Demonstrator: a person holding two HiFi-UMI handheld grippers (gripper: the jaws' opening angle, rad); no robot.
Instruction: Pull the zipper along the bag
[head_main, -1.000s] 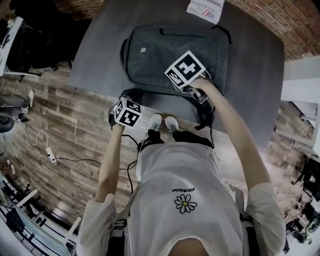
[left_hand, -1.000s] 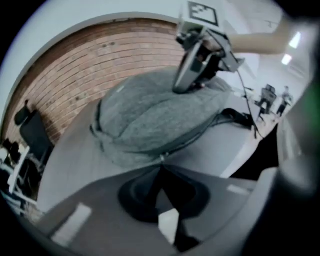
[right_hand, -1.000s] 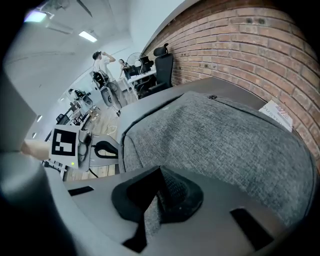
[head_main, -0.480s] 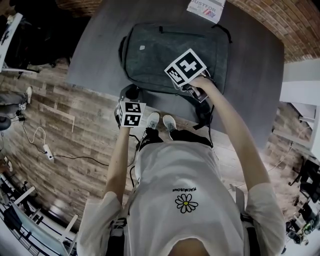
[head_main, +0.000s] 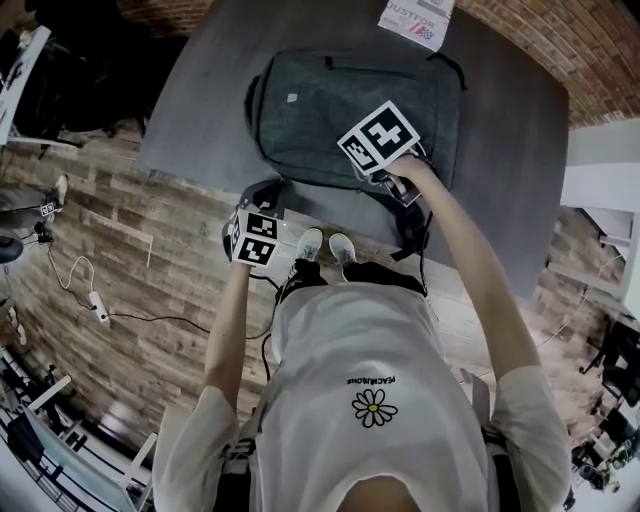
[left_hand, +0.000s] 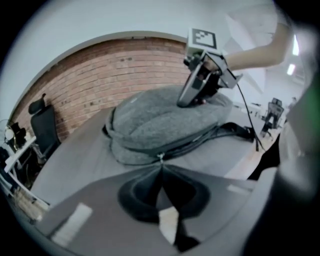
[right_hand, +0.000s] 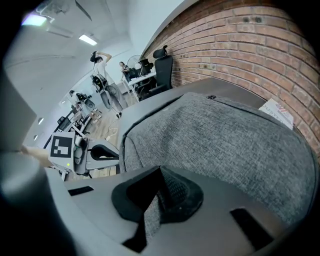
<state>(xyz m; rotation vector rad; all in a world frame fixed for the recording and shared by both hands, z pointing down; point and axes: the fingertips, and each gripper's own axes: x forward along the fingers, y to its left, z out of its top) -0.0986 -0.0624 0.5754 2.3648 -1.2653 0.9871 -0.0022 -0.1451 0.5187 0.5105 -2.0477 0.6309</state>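
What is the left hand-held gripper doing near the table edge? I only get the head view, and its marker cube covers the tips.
Observer: In the left gripper view, the left hand-held gripper has its jaws together, tips pinching the small metal zipper pull at the near edge of the backpack.
Operator: And the right one, on top of the bag?
Observer: The right gripper view shows the right hand-held gripper shut on a fold of the backpack's grey fabric.
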